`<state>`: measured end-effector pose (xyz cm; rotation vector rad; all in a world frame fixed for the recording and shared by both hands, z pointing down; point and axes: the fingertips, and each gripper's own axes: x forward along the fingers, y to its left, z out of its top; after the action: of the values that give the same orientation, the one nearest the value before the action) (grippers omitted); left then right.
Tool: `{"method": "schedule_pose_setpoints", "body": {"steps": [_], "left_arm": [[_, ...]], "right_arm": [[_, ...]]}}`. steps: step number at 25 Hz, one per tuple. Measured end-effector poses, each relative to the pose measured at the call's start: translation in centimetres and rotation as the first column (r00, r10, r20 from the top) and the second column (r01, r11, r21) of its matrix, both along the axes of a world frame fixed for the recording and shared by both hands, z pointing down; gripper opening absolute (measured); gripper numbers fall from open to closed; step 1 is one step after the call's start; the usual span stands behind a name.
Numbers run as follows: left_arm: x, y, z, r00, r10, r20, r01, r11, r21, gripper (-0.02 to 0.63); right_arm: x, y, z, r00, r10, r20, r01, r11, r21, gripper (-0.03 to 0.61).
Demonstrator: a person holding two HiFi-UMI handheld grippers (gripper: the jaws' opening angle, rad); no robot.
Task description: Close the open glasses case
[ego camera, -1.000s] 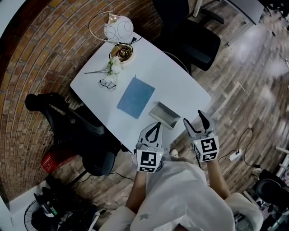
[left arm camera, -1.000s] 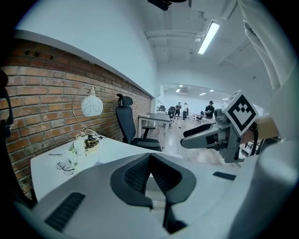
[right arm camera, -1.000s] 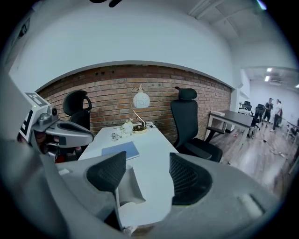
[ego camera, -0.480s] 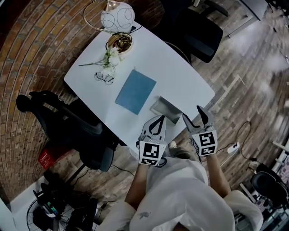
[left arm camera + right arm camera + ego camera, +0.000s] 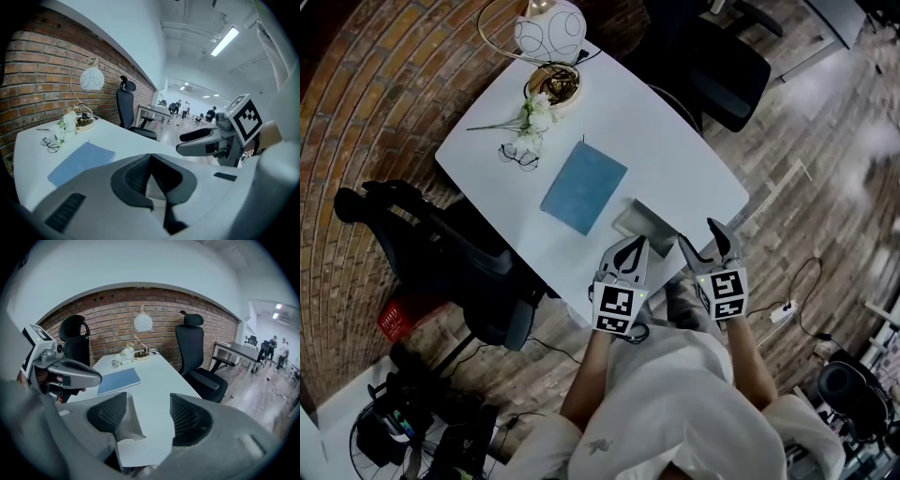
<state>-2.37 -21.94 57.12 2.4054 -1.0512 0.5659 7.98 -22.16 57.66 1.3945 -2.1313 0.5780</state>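
The grey glasses case [image 5: 643,225] lies open near the table's near edge, its lid raised. My left gripper [image 5: 638,242] is at that edge just short of the case, its fingertips together and nothing between them [image 5: 150,157]. My right gripper [image 5: 698,236] hovers to the right of the case at the table corner, jaws apart and empty [image 5: 147,404]. In the right gripper view a pale grey edge that may be the case [image 5: 125,425] shows by the left pad.
On the white table [image 5: 675,159] lie a blue notebook [image 5: 584,187], a pair of glasses [image 5: 517,156], white flowers [image 5: 532,122], a gold bowl [image 5: 551,86] and a globe lamp [image 5: 549,30]. Black office chairs stand left [image 5: 459,258] and far right [image 5: 727,66].
The head view has shifted a little. Both grippers stay at the near table edge; the left one has edged slightly towards the right one and the case.
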Motion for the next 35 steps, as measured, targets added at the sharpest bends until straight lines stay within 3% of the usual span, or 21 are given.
{"method": "schedule_pose_setpoints", "body": {"steps": [13,35], "left_arm": [[1.7,0.4,3.0,0.991,-0.098,0.092,0.102,0.994,-0.038,0.005],[3.3,0.2,7.1,0.975,-0.181,0.129,0.195,0.975,-0.106,0.005]], "right_arm": [[1.8,-1.6,2.8,0.992,-0.127,0.000,0.127,0.991,-0.041,0.291],[1.2,-2.5,7.1,0.967,-0.253,0.022,0.254,0.960,-0.116,0.291]]}}
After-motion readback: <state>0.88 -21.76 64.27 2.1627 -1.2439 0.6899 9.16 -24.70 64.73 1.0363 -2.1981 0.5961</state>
